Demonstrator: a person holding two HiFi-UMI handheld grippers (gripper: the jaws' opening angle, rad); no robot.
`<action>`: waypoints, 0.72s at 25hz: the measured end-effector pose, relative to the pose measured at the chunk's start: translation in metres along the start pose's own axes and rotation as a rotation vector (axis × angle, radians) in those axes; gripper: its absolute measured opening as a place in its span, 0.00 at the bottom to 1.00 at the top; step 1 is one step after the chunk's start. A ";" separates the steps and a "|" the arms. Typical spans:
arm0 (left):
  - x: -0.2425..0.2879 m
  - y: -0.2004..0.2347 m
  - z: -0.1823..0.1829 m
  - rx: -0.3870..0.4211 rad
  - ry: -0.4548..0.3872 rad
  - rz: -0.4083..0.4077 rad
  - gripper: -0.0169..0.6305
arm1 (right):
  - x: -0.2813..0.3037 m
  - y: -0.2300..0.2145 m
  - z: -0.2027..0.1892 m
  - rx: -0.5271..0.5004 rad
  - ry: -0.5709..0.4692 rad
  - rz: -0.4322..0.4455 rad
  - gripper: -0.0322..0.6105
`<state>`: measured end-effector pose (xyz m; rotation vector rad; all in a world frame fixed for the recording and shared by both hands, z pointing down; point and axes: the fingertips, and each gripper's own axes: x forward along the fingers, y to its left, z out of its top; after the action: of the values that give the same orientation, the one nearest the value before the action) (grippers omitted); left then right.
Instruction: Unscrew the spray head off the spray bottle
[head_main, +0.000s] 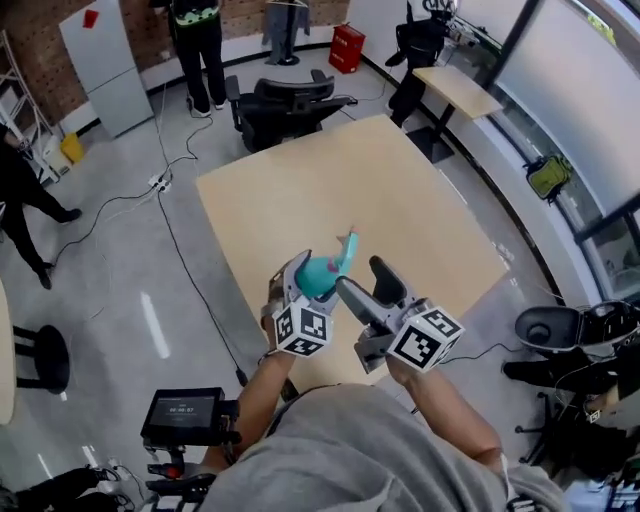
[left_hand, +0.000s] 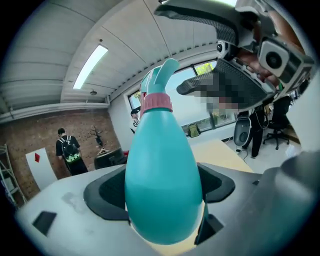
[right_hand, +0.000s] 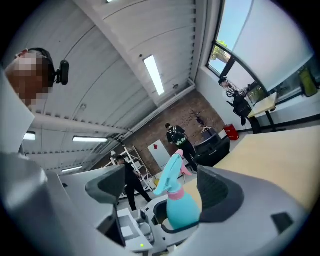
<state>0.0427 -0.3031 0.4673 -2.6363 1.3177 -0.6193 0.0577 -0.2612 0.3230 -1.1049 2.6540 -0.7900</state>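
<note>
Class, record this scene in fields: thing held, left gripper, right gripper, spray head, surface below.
Thing held: teal spray bottle
Left gripper: jaws shut on the bottle's body
Right gripper: jaws wide apart, gripping nothing
Spray head: on the bottle, pink collar at its neck
Surface below: light wooden table

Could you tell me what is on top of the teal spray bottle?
A teal spray head sits on a pink collar atop the bottle; what the collar covers is hidden.
</note>
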 end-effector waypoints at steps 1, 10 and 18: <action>0.000 -0.002 0.003 0.023 0.003 0.006 0.64 | 0.004 0.001 0.002 -0.005 0.003 -0.003 0.71; -0.011 -0.074 0.026 0.114 -0.016 -0.162 0.64 | -0.014 -0.042 -0.042 -0.267 0.277 -0.101 0.28; -0.007 -0.061 -0.016 -0.136 0.008 -0.482 0.64 | 0.037 -0.034 -0.075 -0.333 0.423 0.304 0.27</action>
<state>0.0773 -0.2596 0.4978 -3.0891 0.7405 -0.6096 0.0264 -0.2763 0.4060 -0.6076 3.2950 -0.5871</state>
